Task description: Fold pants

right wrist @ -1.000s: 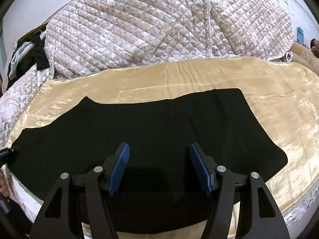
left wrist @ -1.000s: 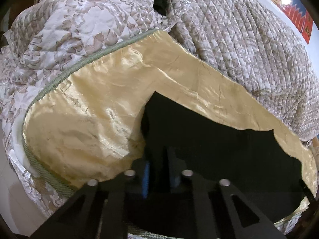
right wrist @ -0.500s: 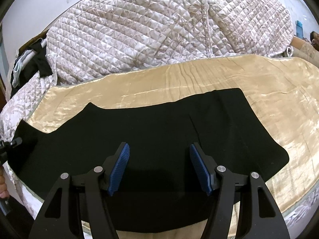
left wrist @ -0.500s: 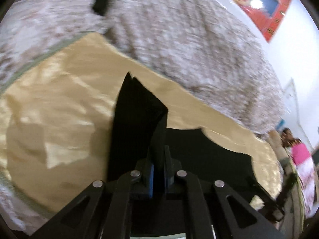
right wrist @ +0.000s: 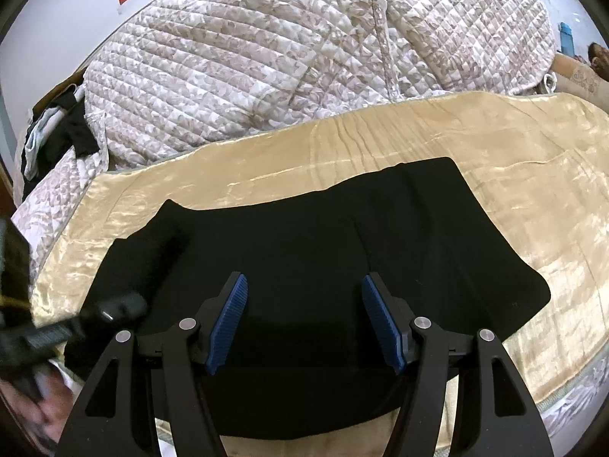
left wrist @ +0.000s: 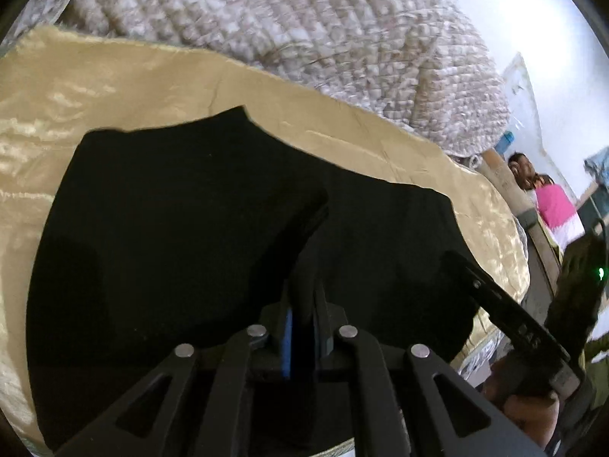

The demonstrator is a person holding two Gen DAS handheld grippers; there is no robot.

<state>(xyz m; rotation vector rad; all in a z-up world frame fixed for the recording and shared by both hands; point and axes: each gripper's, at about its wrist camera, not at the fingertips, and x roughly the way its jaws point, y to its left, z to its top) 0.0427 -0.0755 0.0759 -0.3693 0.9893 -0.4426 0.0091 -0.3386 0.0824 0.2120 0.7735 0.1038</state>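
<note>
In the left wrist view, the left gripper point(left wrist: 302, 327) is clenched tight on an edge of the black pants point(left wrist: 160, 236). The cloth runs up from between its blue pads point(left wrist: 286, 337) and folds over the rest of the pants, which lie flat in front. The pants are plain black and rest on a shiny gold blanket point(left wrist: 76, 87). A puffy quilt point(left wrist: 304, 23) sits behind. At the right edge, the right gripper point(left wrist: 456, 262) reaches over the pants.

In the right wrist view, the right gripper point(right wrist: 304, 323) hangs above the pants point(right wrist: 380, 236) with its jaws wide apart and nothing between them. The pants spread wide and smooth across the gold blanket point(right wrist: 495, 144). At the left, one part is folded over, and the left gripper point(right wrist: 121, 306) shows there, blurred.
</note>
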